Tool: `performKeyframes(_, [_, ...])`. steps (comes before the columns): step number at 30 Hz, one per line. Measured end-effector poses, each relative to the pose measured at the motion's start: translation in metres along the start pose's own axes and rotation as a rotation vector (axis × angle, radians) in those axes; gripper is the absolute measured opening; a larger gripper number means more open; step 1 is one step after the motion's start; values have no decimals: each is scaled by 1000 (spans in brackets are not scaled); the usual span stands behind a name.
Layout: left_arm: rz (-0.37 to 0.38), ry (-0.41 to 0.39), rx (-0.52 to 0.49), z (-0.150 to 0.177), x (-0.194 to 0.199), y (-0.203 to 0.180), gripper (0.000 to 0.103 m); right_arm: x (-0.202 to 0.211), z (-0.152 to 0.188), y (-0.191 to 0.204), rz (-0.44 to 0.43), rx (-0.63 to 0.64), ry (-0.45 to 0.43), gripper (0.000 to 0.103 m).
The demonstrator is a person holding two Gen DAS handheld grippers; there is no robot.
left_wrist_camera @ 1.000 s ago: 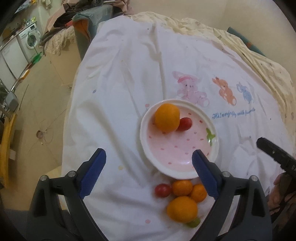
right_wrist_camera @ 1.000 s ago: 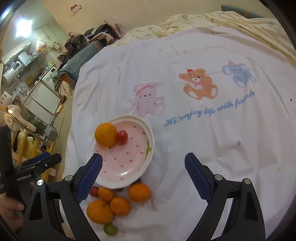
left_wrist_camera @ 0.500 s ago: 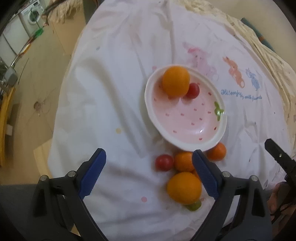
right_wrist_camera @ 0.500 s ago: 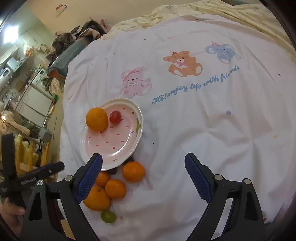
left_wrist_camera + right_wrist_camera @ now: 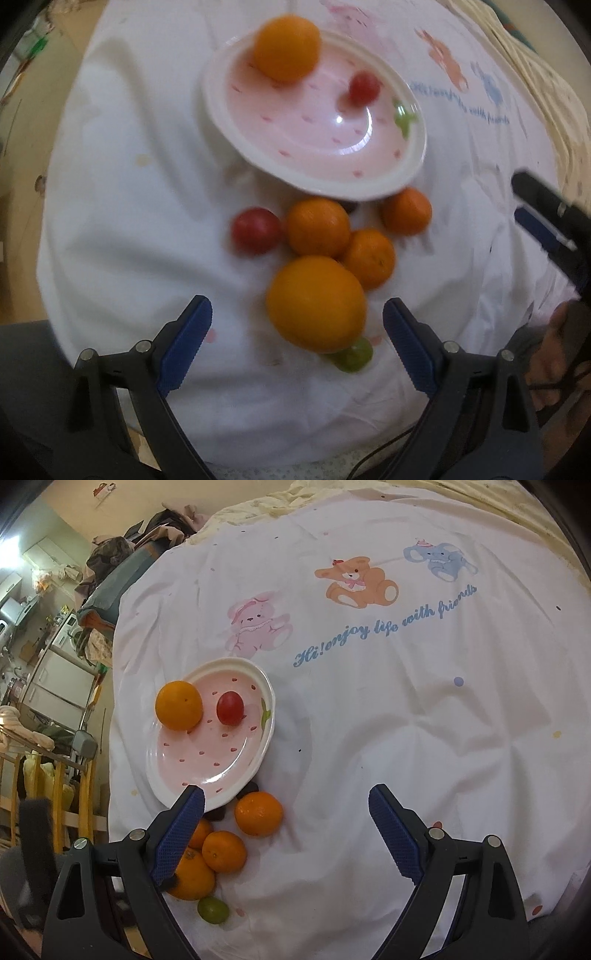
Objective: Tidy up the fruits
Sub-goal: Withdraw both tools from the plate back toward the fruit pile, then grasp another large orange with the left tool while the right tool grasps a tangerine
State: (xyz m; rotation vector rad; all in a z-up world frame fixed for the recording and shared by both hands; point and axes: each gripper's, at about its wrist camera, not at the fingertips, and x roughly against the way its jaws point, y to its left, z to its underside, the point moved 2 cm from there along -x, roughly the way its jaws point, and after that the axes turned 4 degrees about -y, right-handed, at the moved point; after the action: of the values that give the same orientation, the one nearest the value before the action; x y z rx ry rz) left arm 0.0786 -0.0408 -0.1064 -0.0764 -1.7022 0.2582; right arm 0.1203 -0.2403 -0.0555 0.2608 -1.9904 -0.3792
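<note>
A pink strawberry-print plate (image 5: pixel 388 184) (image 5: pixel 266 738) lies on the white cloth, holding a large orange (image 5: pixel 286 46) (image 5: pixel 179 705) and a red tomato (image 5: pixel 364 88) (image 5: pixel 229 708). In front of it lies a cluster: a big orange (image 5: pixel 316 302) (image 5: pixel 194 877), three small mandarins (image 5: pixel 318 227) (image 5: pixel 371 256) (image 5: pixel 406 211), a red tomato (image 5: pixel 255 230) and a green grape (image 5: pixel 352 354) (image 5: pixel 212 910). My left gripper (image 5: pixel 297 321) hangs open just above the big orange, nothing gripped. My right gripper (image 5: pixel 286 812) is open beside the cluster, over one mandarin (image 5: pixel 258 812).
The white cloth (image 5: pixel 406 720) with cartoon animals covers a bed; its edge drops to the floor on the left. Furniture and clutter (image 5: pixel 55 646) stand beyond that edge. The right gripper's tip (image 5: pixel 543 218) and a hand (image 5: pixel 554 354) show at the right of the left wrist view.
My left gripper has tipped downward and sunk toward the fruit cluster, which now looks much larger. The right gripper has dropped slightly closer to the cloth. Both stay open.
</note>
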Motion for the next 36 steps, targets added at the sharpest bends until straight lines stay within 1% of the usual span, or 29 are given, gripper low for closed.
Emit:
performKeyframes(1, [-6,3,-7,2,-4,-3,91,0,0,0,1,0,1,93])
performKeyframes(4, [-21,27,-44,3,-15,-12,84,0,1,-1,9,2,3,93])
performKeyframes(6, [-27,40,-72,4,-20,-18,84,0,1,-2,11,-6,4,93])
performKeyframes(8, [-32,33,-103,4,-23,-22,74,0,1,-3,13,-9,4,93])
performKeyframes(9, [-42,35,-117,4,-25,-24,74,0,1,-4,15,-9,4,93])
performKeyframes(10, [-50,37,-126,5,-25,-25,71,0,0,-4,15,-10,3,93])
performKeyframes(11, [-53,35,-136,5,-25,-25,60,0,0,-4,16,-11,3,93])
performKeyframes(12, [-69,32,-145,6,-24,-25,58,-1,0,-4,16,-11,3,93])
performKeyframes(17, [-52,28,-163,13,-18,-27,54,-3,0,-4,19,-4,8,93])
performKeyframes(20, [-40,16,-150,13,-6,-20,54,-4,1,-5,27,-4,16,93])
performKeyframes(25, [-2,-26,-125,13,19,-12,54,-10,4,-7,39,-8,37,93])
performKeyframes(28, [0,-72,-95,9,32,-2,54,-17,7,-3,0,-1,69,93])
performKeyframes(30, [-6,-106,-62,1,35,11,54,-24,10,3,3,25,90,92])
performKeyframes(32, [-10,-136,-25,-8,41,25,54,-32,12,11,33,78,107,92])
performKeyframes(34, [-34,-164,-6,-16,45,31,54,-39,13,17,45,118,123,89])
performKeyframes(36, [-34,-188,17,-22,48,35,54,-52,17,26,50,174,168,82])
